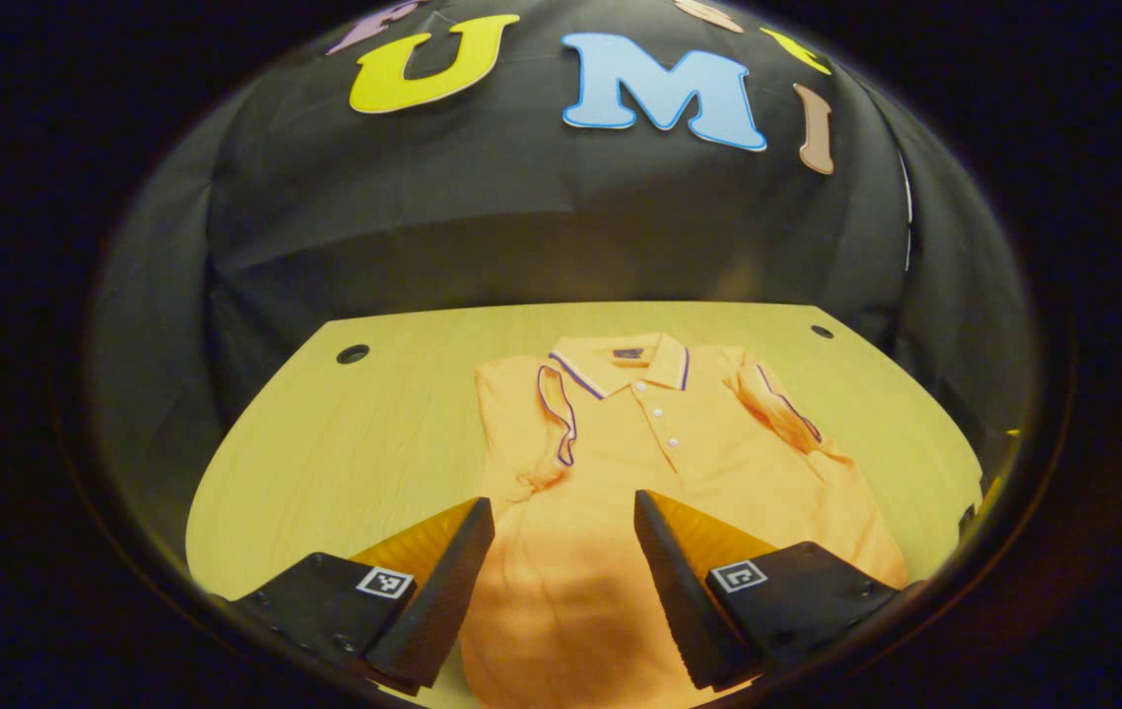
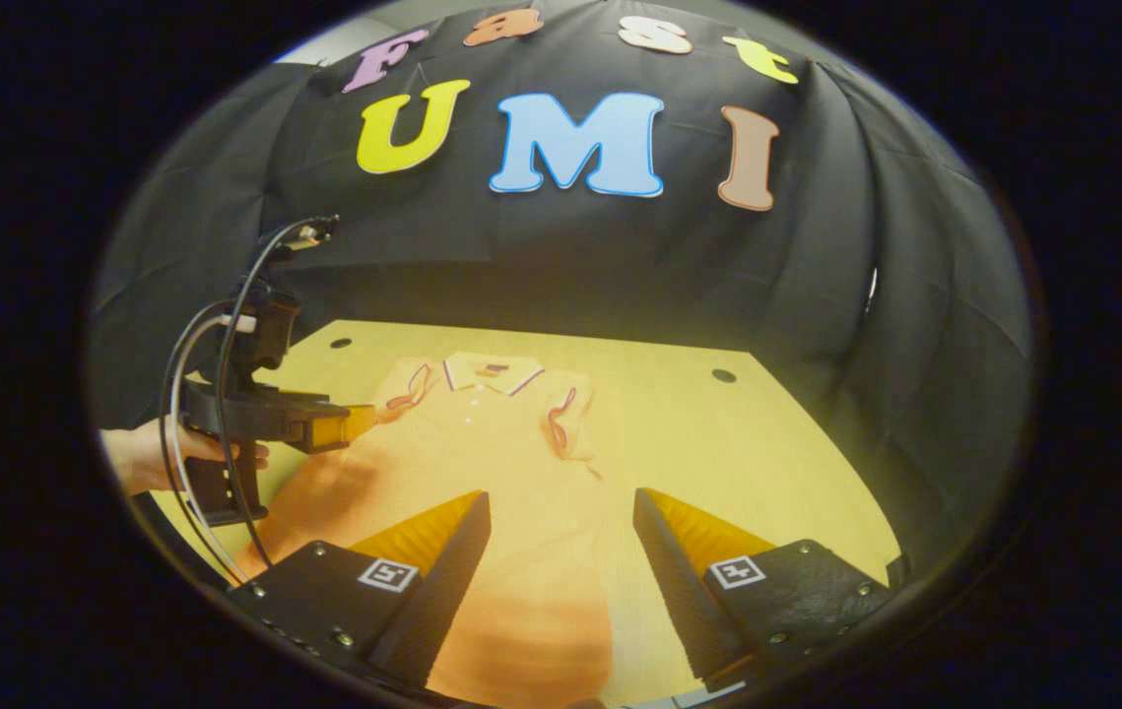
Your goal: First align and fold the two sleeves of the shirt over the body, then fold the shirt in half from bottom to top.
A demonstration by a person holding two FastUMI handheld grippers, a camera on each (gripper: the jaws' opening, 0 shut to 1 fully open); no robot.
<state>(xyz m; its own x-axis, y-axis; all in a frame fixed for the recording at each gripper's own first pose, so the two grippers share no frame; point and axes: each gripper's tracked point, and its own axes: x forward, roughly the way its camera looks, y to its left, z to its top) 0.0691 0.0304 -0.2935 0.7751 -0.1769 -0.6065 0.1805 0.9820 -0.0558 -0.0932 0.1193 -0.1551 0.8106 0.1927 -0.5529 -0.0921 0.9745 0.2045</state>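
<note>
While shirt (image 1: 620,473) lies flat on table (image 1: 344,443), both claws gape.

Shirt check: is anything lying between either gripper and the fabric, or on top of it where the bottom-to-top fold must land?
Nothing visible. Both sleeves already lie folded over the shirt; the left gripper and right gripper hang open above its lower part. The table around it carries nothing else.

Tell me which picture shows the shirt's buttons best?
The left gripper view. There the shirt lies close and large, and the buttons below the collar stand out as separate white dots. In the right gripper view the shirt is farther off, washed out, and the buttons are faint specks.
</note>
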